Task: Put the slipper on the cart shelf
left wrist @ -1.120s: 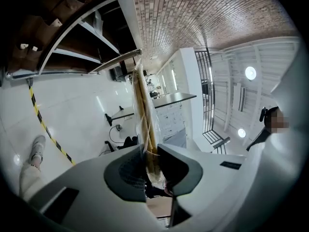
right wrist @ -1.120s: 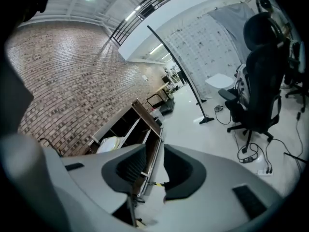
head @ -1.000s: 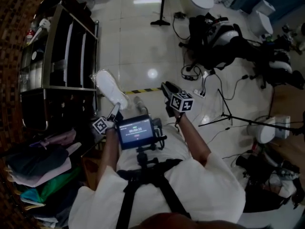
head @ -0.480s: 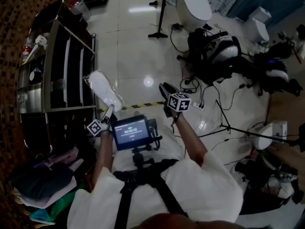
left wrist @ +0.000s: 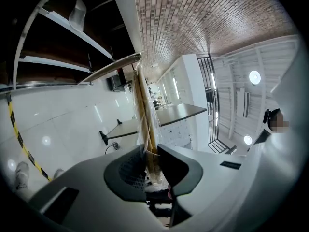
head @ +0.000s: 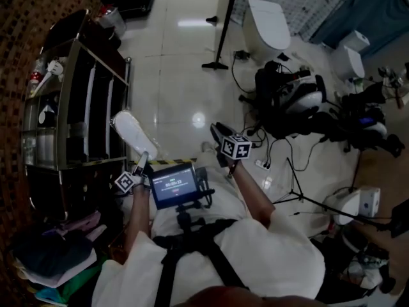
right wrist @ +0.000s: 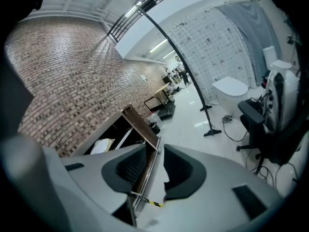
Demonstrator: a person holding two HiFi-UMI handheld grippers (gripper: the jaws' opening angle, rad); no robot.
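Observation:
A white slipper (head: 131, 133) wrapped in clear plastic sticks out from my left gripper (head: 142, 160), just right of the dark metal cart (head: 70, 104) and level with its shelves. In the left gripper view the slipper (left wrist: 144, 115) shows edge-on with a tan sole, and the left gripper (left wrist: 151, 162) is shut on its end. The cart's shelves (left wrist: 63, 35) lie up and to the left there. My right gripper (head: 217, 132) hangs over the white floor to the right, apart from the slipper. Its jaws stand open and empty in the right gripper view (right wrist: 157, 154), with the cart (right wrist: 137, 122) behind them.
A pile of folded clothes (head: 45, 261) lies at the lower left beside the cart. A pole stand (head: 216, 64), a toilet (head: 268, 23), black bags and cables (head: 287, 101) crowd the floor to the right. Yellow-black tape (head: 167, 161) marks the floor by my feet.
The left gripper has carried the slipper leftward, closer to the cart's side. The right gripper has drifted slightly left. The head view has tilted up, showing more floor.

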